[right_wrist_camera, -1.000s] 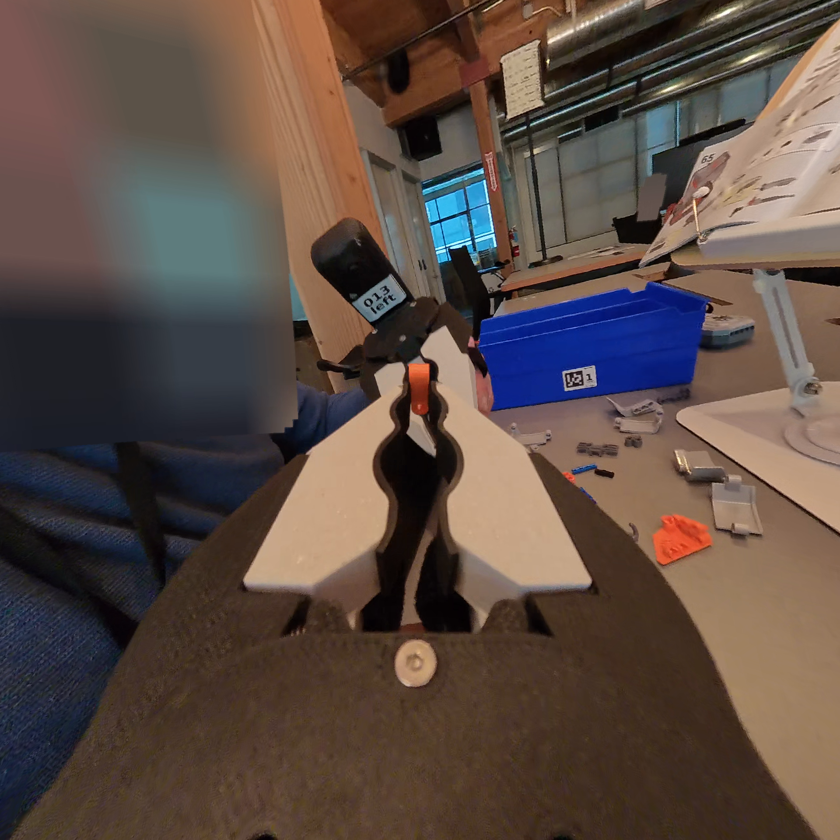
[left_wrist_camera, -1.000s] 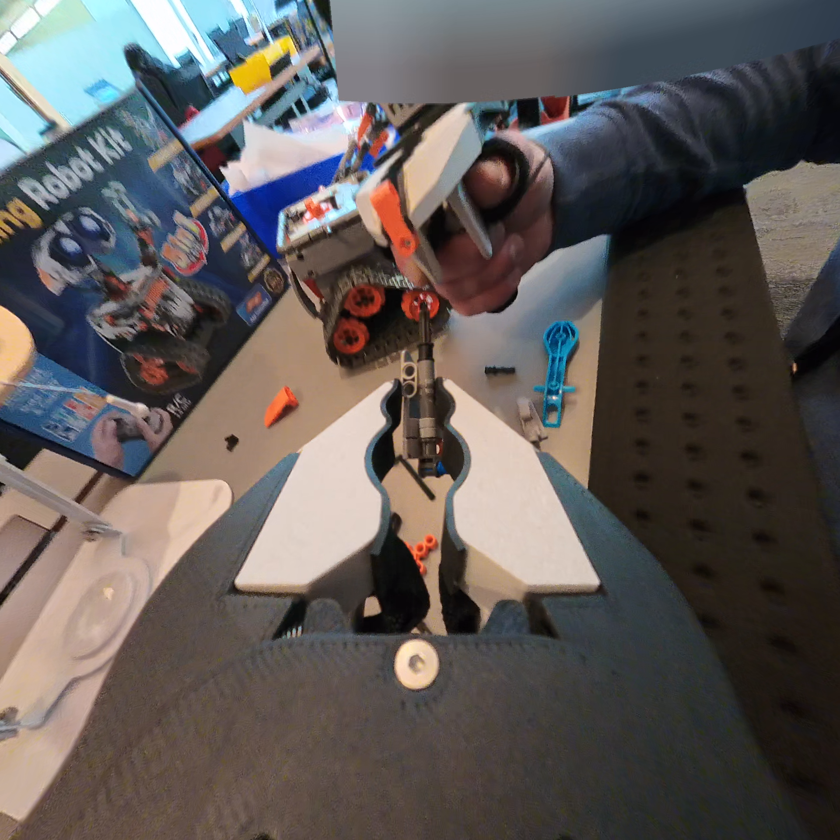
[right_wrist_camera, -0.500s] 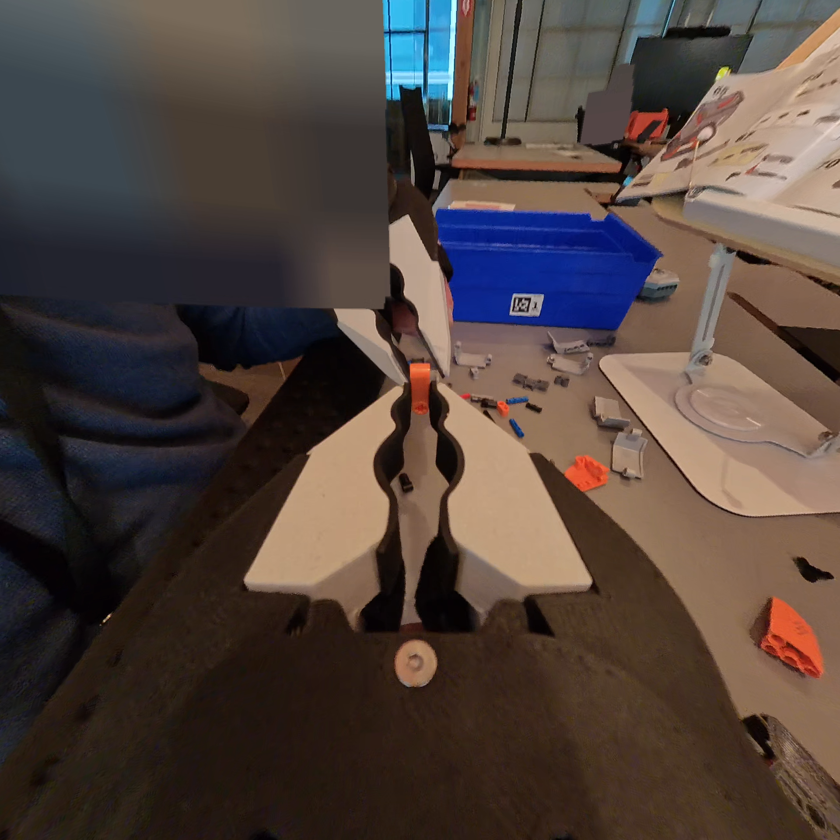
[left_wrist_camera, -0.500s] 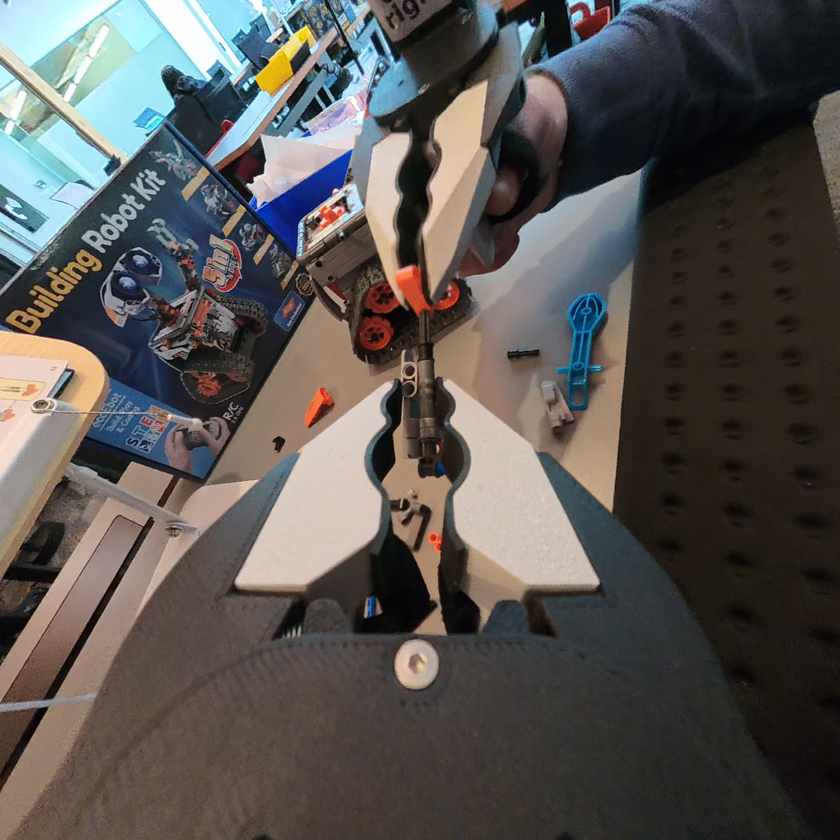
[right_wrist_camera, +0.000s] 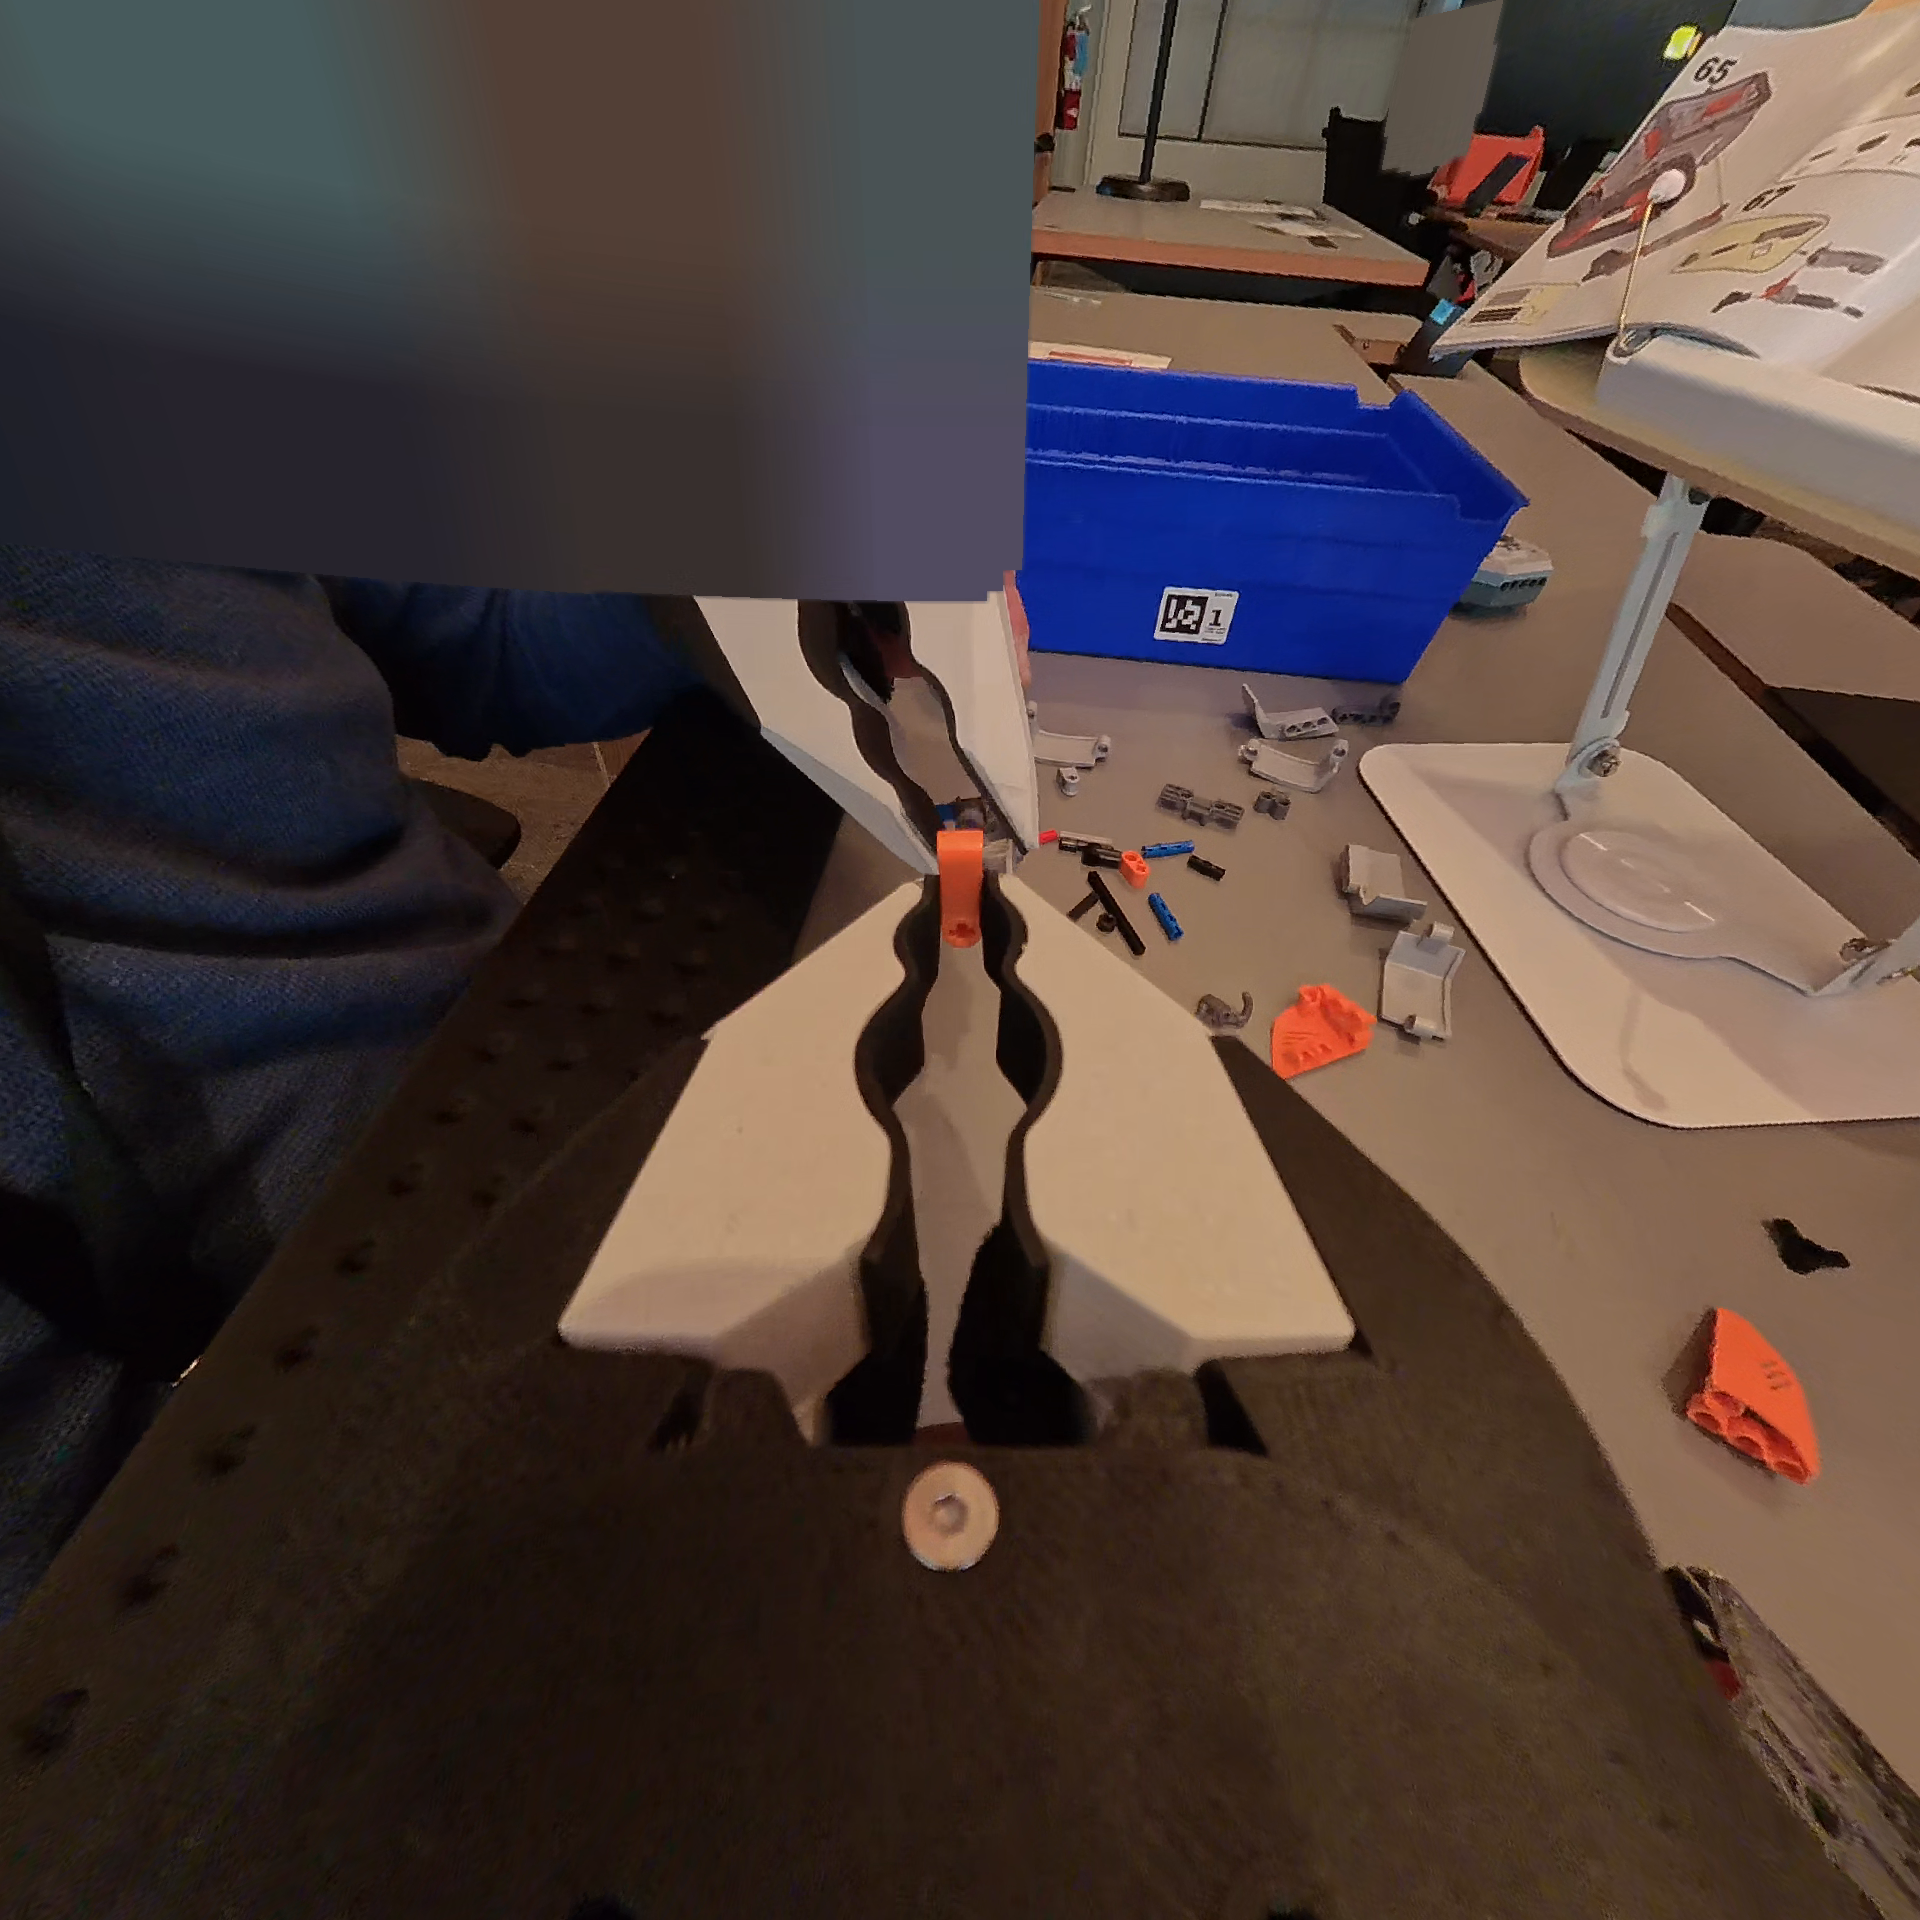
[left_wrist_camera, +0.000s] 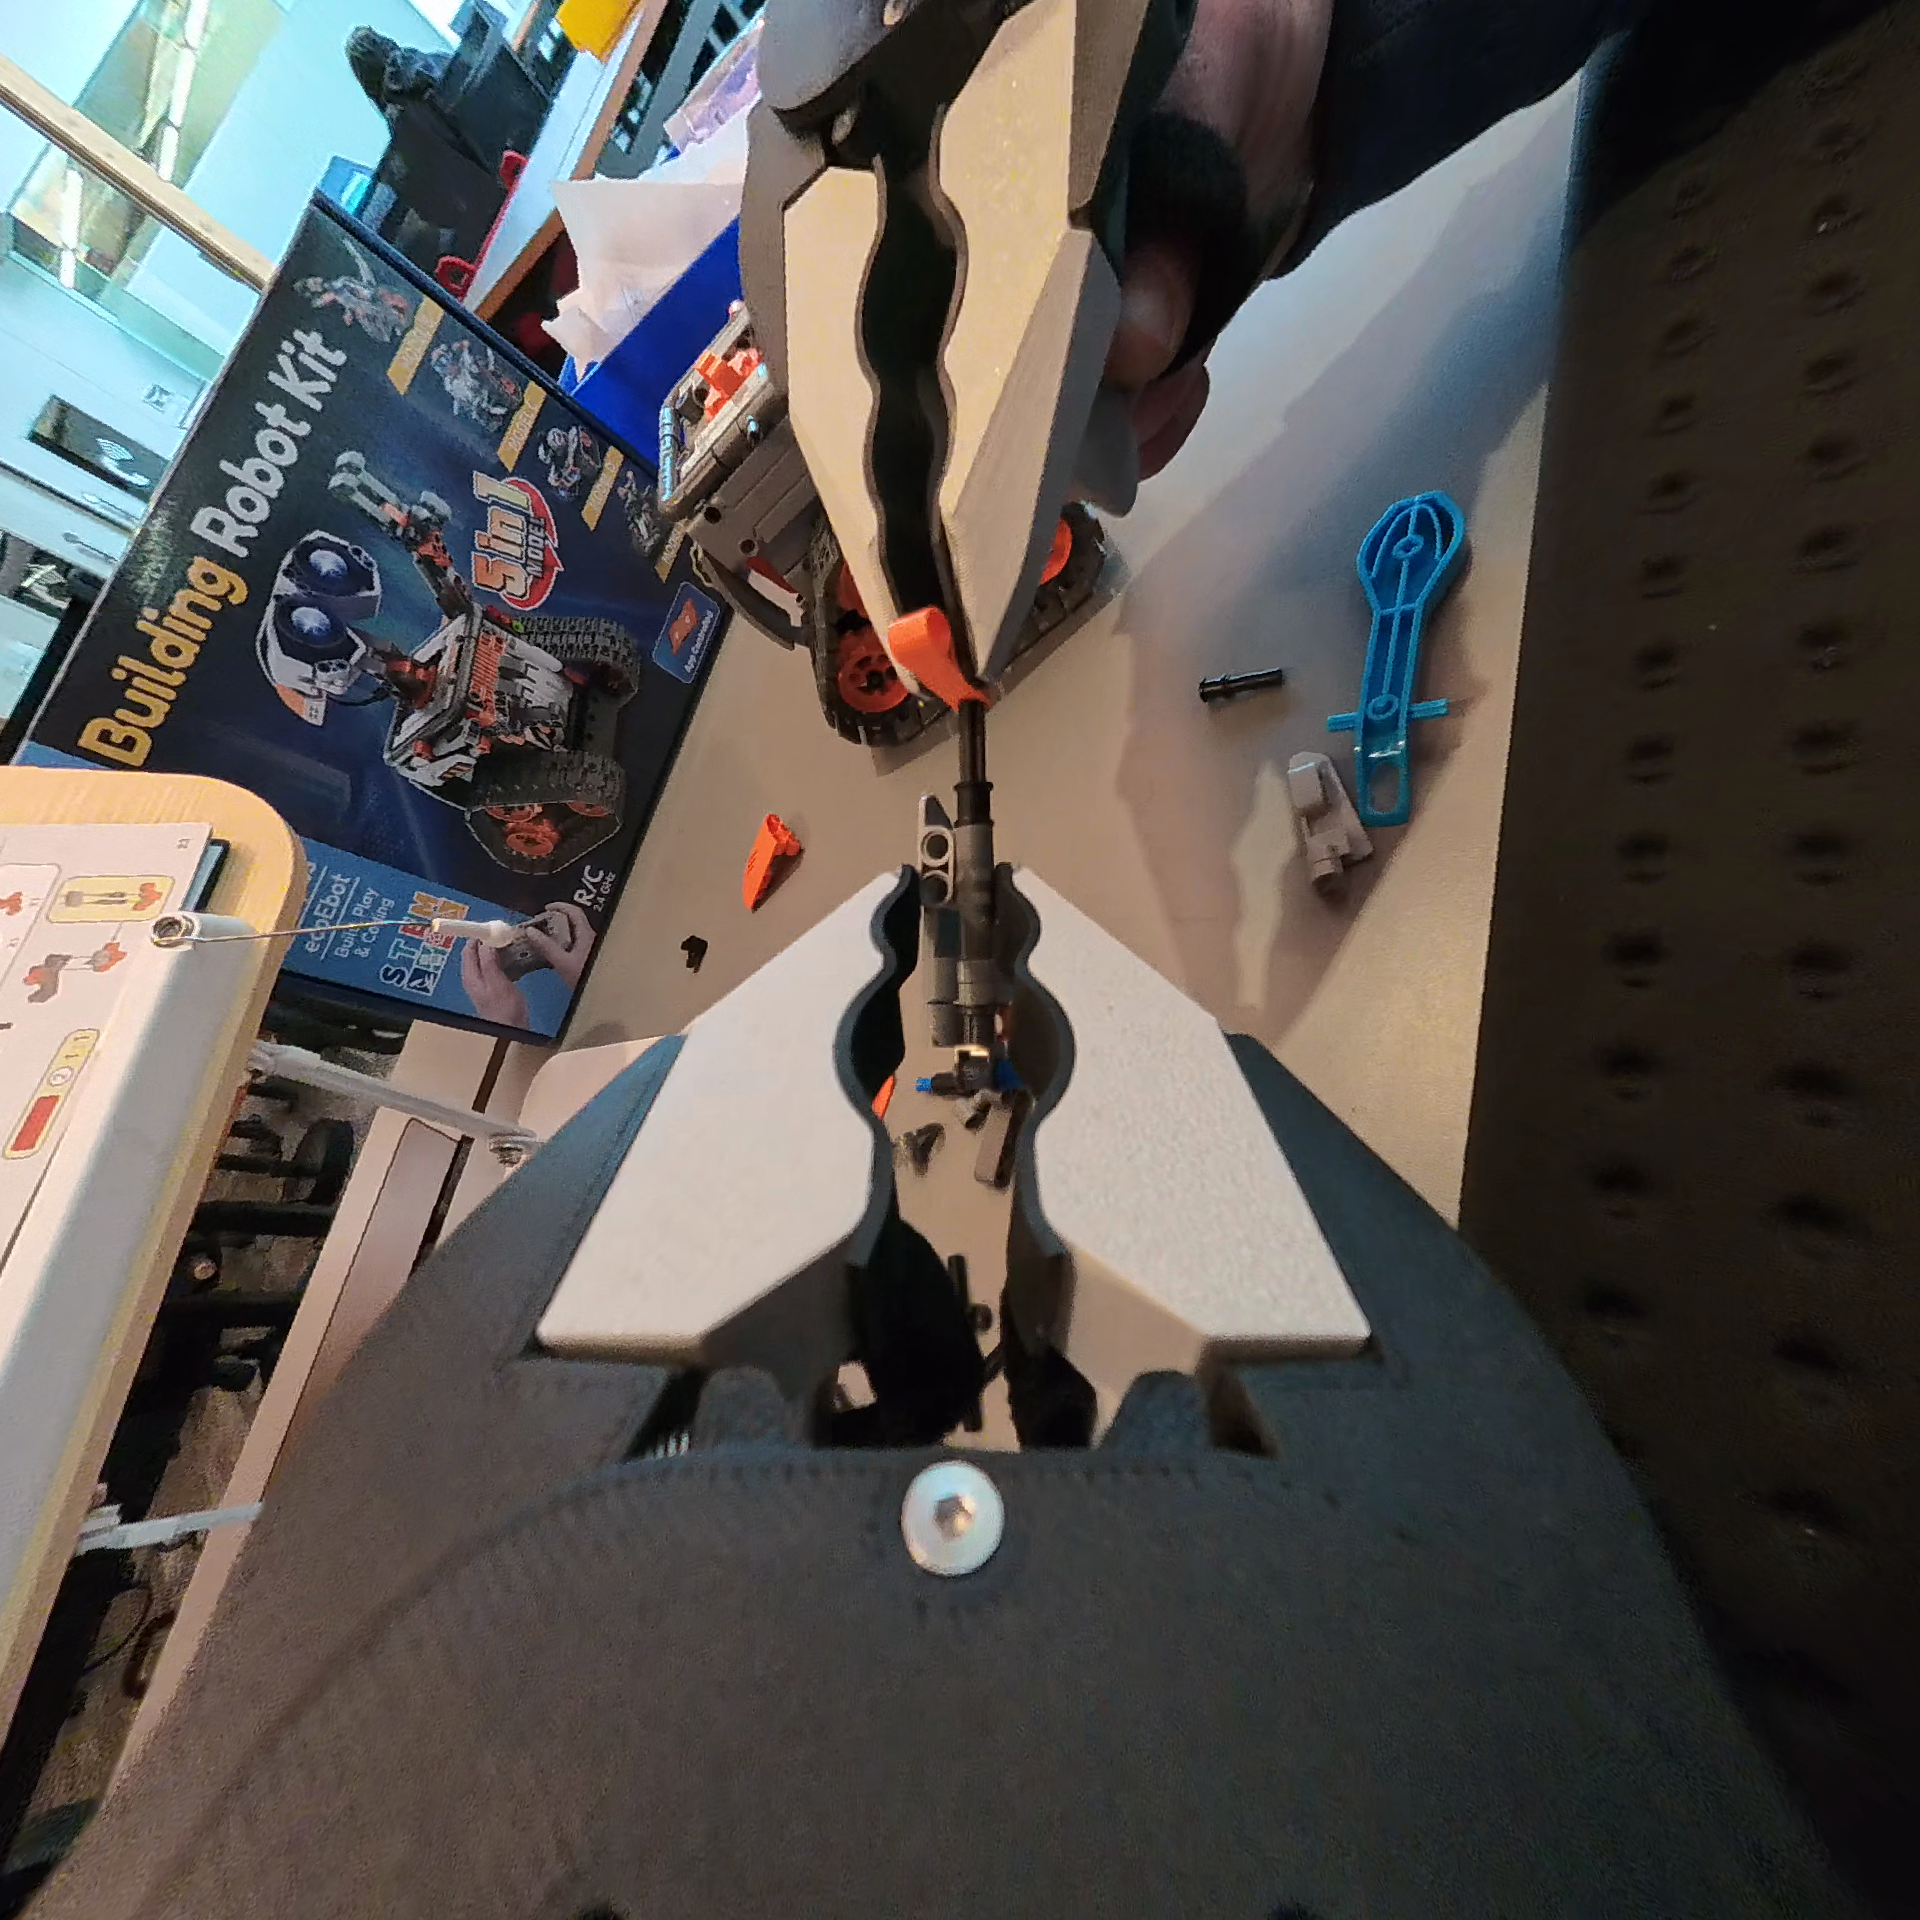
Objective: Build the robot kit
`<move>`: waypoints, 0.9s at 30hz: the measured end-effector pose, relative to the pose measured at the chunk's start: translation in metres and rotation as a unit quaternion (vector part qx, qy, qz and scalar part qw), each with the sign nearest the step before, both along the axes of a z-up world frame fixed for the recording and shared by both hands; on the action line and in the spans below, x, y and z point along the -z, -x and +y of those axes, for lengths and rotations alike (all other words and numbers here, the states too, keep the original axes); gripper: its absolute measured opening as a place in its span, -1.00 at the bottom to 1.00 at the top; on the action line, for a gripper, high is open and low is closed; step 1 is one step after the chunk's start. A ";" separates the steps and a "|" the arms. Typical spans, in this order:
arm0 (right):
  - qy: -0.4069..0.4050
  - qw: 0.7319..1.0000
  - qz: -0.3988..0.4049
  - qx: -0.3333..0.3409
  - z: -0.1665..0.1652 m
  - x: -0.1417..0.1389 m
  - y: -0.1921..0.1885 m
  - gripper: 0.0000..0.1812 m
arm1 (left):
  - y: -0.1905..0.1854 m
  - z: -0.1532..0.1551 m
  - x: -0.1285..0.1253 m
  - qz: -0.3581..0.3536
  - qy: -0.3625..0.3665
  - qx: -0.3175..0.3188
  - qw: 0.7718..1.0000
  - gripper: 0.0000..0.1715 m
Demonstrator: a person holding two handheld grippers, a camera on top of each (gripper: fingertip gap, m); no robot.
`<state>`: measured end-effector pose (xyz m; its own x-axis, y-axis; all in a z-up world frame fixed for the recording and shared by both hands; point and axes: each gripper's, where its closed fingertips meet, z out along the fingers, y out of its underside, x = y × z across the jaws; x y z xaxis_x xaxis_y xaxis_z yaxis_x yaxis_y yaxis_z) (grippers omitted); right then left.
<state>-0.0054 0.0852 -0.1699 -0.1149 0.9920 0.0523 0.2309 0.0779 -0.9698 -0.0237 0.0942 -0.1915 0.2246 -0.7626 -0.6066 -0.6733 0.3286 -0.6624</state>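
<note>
Far left in the left wrist view, an instruction booklet [left_wrist_camera: 73, 966] is propped on a stand, and a dark blue kit box [left_wrist_camera: 395, 623] is leaned up behind it. A bit further right, a small orange wedge [left_wrist_camera: 771, 857] is lying on the grey table [left_wrist_camera: 1195, 935], with a half-built tracked model [left_wrist_camera: 769, 457] parked behind it. Dead centre, the left gripper [left_wrist_camera: 961, 883] is clamped on a grey stack of parts [left_wrist_camera: 958, 935] with a black axle [left_wrist_camera: 974, 758] poking out of the top, held up off the table. Right at the tip of that axle, a little orange connector [left_wrist_camera: 928, 652] is pinched in the closed tips of the right gripper [left_wrist_camera: 966, 686], which is pointed down from above. Whether the axle is actually seated in the connector can't be told, but the two are touching or as good as. Further right, a black pin [left_wrist_camera: 1240, 684], a grey bracket [left_wrist_camera: 1325, 821] and a blue lever tool [left_wrist_camera: 1397, 655] are scattered near a dark perforated mat [left_wrist_camera: 1714, 831]. In the right wrist view, a blue bin [right_wrist_camera: 1247, 520], loose pins [right_wrist_camera: 1132, 883] and an orange panel [right_wrist_camera: 1320, 1029] are spread over the table to the right of the two grippers.
</note>
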 end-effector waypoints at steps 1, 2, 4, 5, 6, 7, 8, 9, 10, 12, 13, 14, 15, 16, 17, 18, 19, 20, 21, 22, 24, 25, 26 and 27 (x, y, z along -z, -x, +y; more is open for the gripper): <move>-0.002 1.000 -0.001 0.001 0.000 0.000 0.000 -0.94 | 0.000 0.000 0.001 0.002 -0.001 -0.001 1.000 -0.87; -0.007 1.000 -0.005 0.003 0.001 0.001 0.000 -0.94 | 0.000 0.000 0.001 0.005 -0.002 -0.003 1.000 -0.87; -0.026 1.000 -0.012 0.010 0.001 0.004 0.001 -0.94 | 0.000 0.002 0.004 0.015 -0.004 -0.009 1.000 -0.87; -0.033 0.999 -0.015 0.013 0.001 0.004 0.001 -0.94 | 0.000 0.002 0.005 0.018 -0.007 -0.011 1.000 -0.87; -0.041 0.999 -0.020 0.016 0.002 0.005 0.001 -0.94 | 0.000 0.003 0.006 0.020 -0.007 -0.014 1.000 -0.87; -0.050 0.998 -0.022 0.019 0.002 0.007 0.001 -0.94 | 0.000 0.003 0.007 0.021 -0.005 -0.015 1.000 -0.87; -0.056 0.998 -0.025 0.020 0.002 0.008 0.001 -0.94 | 0.000 0.003 0.008 0.018 -0.001 -0.013 1.000 -0.87; -0.061 0.998 -0.028 0.021 0.002 0.009 0.001 -0.94 | 0.000 0.003 0.008 0.015 0.004 -0.015 1.000 -0.87; -0.069 0.997 -0.032 0.022 0.002 0.011 0.002 -0.95 | 0.000 0.003 0.010 0.017 0.006 -0.015 1.000 -0.87; -0.080 0.996 -0.038 0.025 0.002 0.014 0.003 -0.95 | 0.000 0.003 0.012 0.023 0.004 -0.016 1.000 -0.87; -0.082 0.996 -0.038 0.024 0.002 0.015 0.003 -0.95 | 0.000 0.004 0.014 0.024 0.006 -0.018 1.000 -0.87; -0.079 0.996 -0.034 0.023 0.003 0.015 0.003 -0.95 | 0.000 0.005 0.015 0.019 0.009 -0.017 1.000 -0.87; -0.072 0.997 -0.027 0.020 0.002 0.013 0.003 -0.95 | -0.001 0.004 0.014 0.011 0.009 -0.015 1.000 -0.87; -0.067 0.997 -0.022 0.017 0.002 0.013 0.002 -0.95 | -0.001 0.003 0.012 0.004 0.010 -0.013 1.000 -0.87; -0.066 0.998 -0.015 0.015 0.002 0.012 0.002 -0.95 | -0.001 0.003 0.011 -0.001 0.008 -0.012 1.000 -0.87; -0.061 0.998 -0.006 0.013 0.001 0.010 0.002 -0.95 | -0.002 0.002 0.010 -0.010 0.009 -0.010 1.000 -0.87; -0.055 0.998 0.003 0.010 0.001 0.007 0.002 -0.95 | -0.002 0.002 0.008 -0.022 0.014 -0.007 1.000 -0.88; -0.050 0.999 0.013 0.008 0.001 0.005 0.002 -0.94 | -0.003 0.002 0.006 -0.037 0.020 -0.005 0.999 -0.88; -0.043 0.999 0.024 0.005 0.000 0.002 0.001 -0.94 | -0.004 0.001 0.004 -0.051 0.024 -0.002 0.998 -0.88; -0.037 0.999 0.035 0.002 -0.001 -0.001 0.001 -0.94 | -0.005 0.000 0.002 -0.063 0.025 0.000 0.998 -0.88; -0.033 0.998 0.048 -0.003 -0.002 -0.005 0.001 -0.95 | -0.006 -0.001 -0.001 -0.078 0.026 0.004 0.997 -0.88; -0.032 0.998 0.052 -0.005 -0.003 -0.006 0.001 -0.94 | -0.007 -0.001 -0.002 -0.084 0.027 0.005 0.996 -0.88; -0.029 0.998 0.056 -0.008 -0.004 -0.007 0.001 -0.94 | -0.007 -0.002 -0.003 -0.090 0.029 0.009 0.995 -0.88; -0.025 0.998 0.060 -0.008 -0.004 -0.008 0.001 -0.94 | -0.008 -0.003 -0.005 -0.096 0.029 0.010 0.995 -0.88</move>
